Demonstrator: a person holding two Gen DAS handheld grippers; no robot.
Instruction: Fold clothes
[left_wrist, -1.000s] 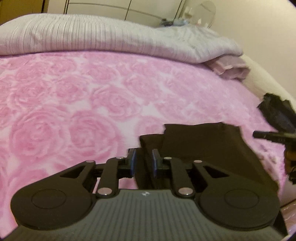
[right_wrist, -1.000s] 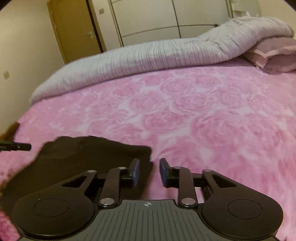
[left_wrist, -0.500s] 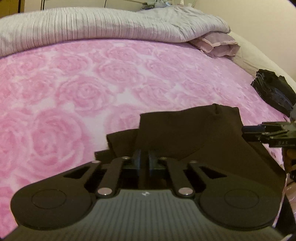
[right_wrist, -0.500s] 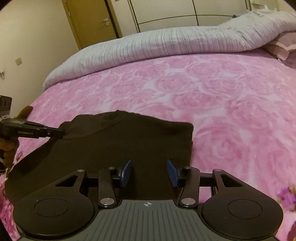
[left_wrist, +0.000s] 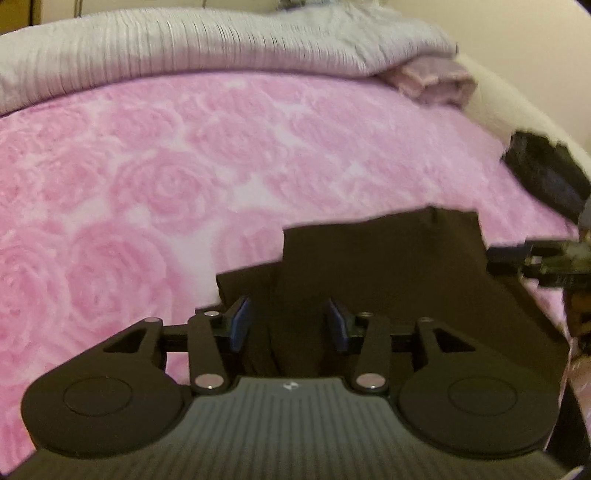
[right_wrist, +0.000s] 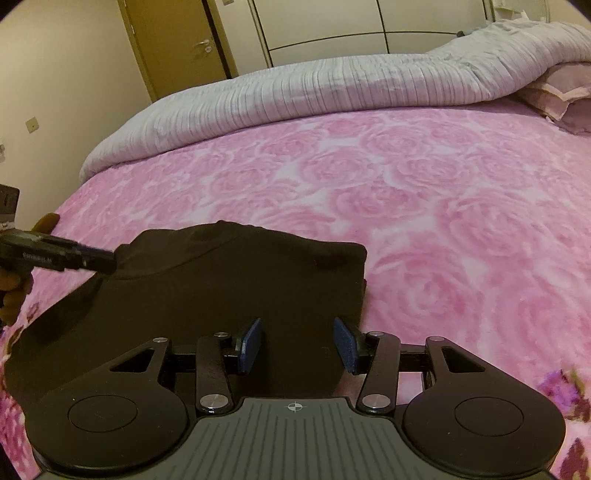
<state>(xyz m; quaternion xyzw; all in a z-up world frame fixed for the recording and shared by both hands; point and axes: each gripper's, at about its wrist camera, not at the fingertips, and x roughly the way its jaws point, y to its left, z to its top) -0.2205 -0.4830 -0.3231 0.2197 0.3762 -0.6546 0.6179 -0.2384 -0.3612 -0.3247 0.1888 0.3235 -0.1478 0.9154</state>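
The bed fills both of my views, covered by a pink rose-print blanket (right_wrist: 424, 192), with a grey ribbed duvet (right_wrist: 314, 88) rolled along the far side and a pillow (right_wrist: 554, 99) tucked at its right end. In the left wrist view a separate dark heap (left_wrist: 546, 173) lies well apart near the bed's right edge; I cannot tell what it is.

The task's thing, the dark brown garment (right_wrist: 229, 288), lies on the blanket at the near edge, right under both of my tools. It looks already doubled over: the top layer ends in a fairly straight edge on the far side, and in the left view a lower layer pokes out to the left beneath it.

My left gripper (left_wrist: 288, 325) hangs over the garment's left portion with its blue pads spread and only cloth showing between them, pinching nothing. My right gripper (right_wrist: 295, 347) sits the same way over the garment's near right part, pads apart and empty.

I judge that one fold is laid down and I am between grasps. The next move calls for picking a fresh edge, probably the protruding left flap or a near corner, lowering one pad under the layers and closing on all of them so they carry over together without slipping.
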